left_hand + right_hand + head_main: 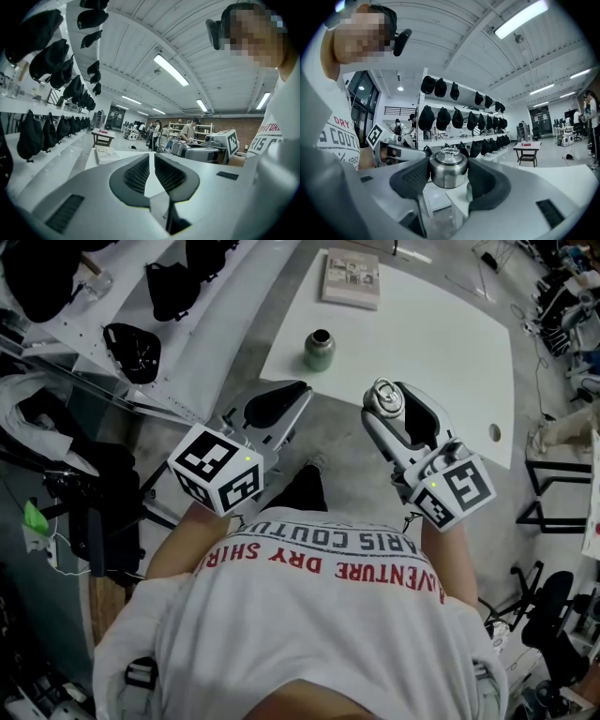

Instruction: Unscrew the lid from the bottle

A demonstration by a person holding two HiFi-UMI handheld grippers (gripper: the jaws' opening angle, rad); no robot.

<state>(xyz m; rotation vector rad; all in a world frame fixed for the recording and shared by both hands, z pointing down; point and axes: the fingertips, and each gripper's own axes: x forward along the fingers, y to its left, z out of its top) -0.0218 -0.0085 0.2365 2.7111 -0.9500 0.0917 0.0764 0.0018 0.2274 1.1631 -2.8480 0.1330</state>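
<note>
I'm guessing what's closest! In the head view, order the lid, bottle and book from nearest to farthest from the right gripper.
1. Lid, gripped in the right gripper.
2. Bottle, on the table's near side, leftward.
3. Book, at the table's far edge.

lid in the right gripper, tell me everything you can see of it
The lid is a shiny, silvery, metal-looking cap, round and domed, with a small knob or loop on top. It is off the bottle, whose dark mouth stands open on the white table. The right gripper holds it upright, dark ribbed pads pressing both sides. It sits in the air beyond the table's edge, above the floor; nothing else touches it.
</note>
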